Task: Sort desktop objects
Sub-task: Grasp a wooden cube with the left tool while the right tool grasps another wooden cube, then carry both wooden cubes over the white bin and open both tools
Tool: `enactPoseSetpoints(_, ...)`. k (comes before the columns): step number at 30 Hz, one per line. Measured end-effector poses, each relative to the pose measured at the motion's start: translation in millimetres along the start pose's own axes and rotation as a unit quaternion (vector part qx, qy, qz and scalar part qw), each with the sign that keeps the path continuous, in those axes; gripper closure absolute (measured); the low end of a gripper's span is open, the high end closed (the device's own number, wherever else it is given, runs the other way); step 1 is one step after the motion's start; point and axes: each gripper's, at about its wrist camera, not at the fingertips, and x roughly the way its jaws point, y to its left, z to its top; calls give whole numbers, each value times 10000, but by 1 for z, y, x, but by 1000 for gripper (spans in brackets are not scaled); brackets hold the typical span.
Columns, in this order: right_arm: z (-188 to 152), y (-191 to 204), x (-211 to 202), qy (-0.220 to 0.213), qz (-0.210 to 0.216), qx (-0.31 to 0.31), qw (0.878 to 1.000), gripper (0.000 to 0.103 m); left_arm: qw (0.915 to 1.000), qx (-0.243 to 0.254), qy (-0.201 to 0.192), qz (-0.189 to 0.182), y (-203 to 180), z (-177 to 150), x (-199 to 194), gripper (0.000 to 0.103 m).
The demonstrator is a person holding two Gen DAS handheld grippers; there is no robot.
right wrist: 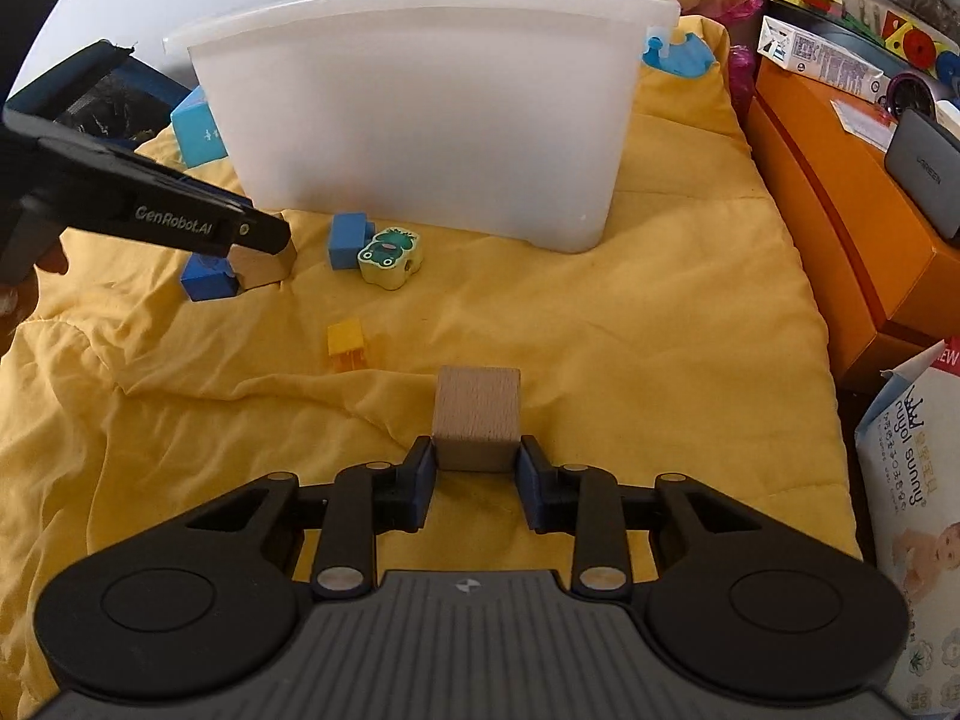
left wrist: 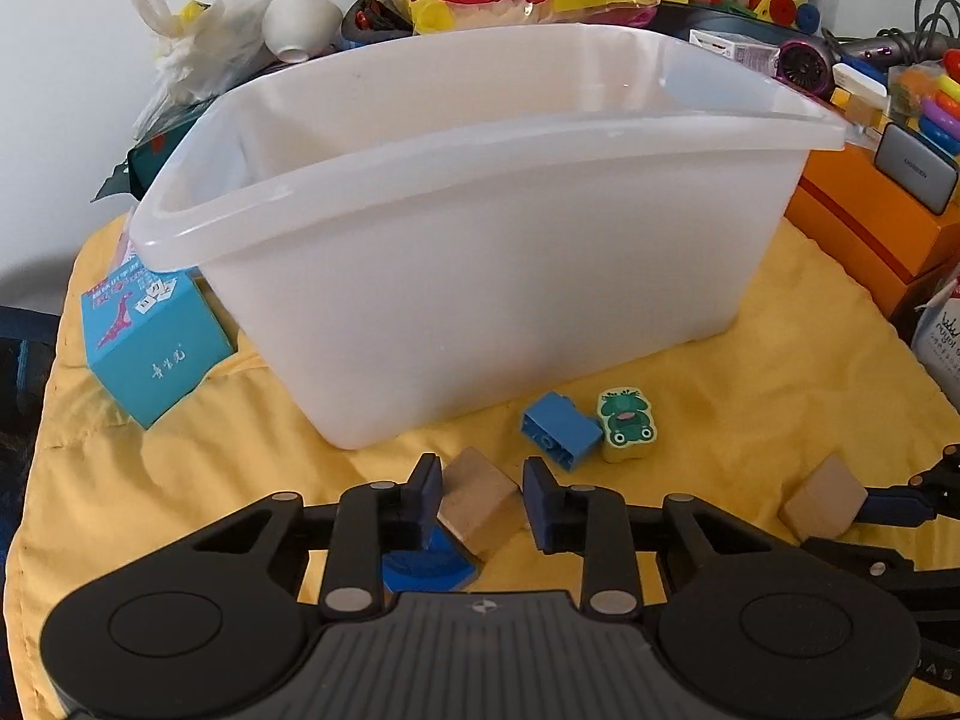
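Note:
A translucent white bin (left wrist: 480, 228) stands on the yellow cloth (left wrist: 750, 372); it also shows in the right wrist view (right wrist: 420, 120). My left gripper (left wrist: 480, 501) has its jaws around a wooden block (left wrist: 480, 501), which rests on the cloth beside a blue piece (left wrist: 429, 564); a small gap shows on the block's right side. My right gripper (right wrist: 475, 468) is shut on a wooden cube (right wrist: 477, 417). A blue brick (left wrist: 561, 429) and a green frog block (left wrist: 627, 423) lie in front of the bin. A yellow brick (right wrist: 347, 345) lies on the cloth.
A teal box (left wrist: 150, 342) leans at the bin's left. An orange box (right wrist: 840, 228) with a grey device (right wrist: 924, 171) stands at the right. A wipes pack (right wrist: 918, 510) is at the near right. Toys and bags crowd the space behind the bin.

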Motion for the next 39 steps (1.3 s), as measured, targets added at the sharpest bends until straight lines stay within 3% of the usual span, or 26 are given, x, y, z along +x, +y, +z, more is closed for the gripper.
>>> enactPoseSetpoints(3,0,1,0,-2,1,-34,10000,68,10000,-23,-15,-21,1,-2,-2,65)
enactPoseSetpoints(6,-1,-1,1,-3,29,-12,10000,68,9999,9,25,121,0,-4,1,55)
enactPoseSetpoints(10,1,0,3,-39,30,-48,10000,67,9998,50,165,91,-3,-5,12,58)
enactPoseSetpoints(16,1,2,-7,-188,181,-55,9996,71,9993,-46,-5,-362,-3,-16,-7,59)
enactPoseSetpoints(25,-15,16,-30,-141,406,-624,9971,71,9951,124,217,-961,-24,-78,-61,59)
enactPoseSetpoints(35,-27,34,-24,-25,398,-918,9950,66,9955,71,386,-864,-35,-98,-50,59)
enactPoseSetpoints(38,-28,34,-23,-22,395,-929,9949,66,9959,75,289,-856,-36,-102,-51,60)
enactPoseSetpoints(39,-28,34,-23,-16,390,-946,9947,70,9961,74,261,-845,-35,-103,-51,61)
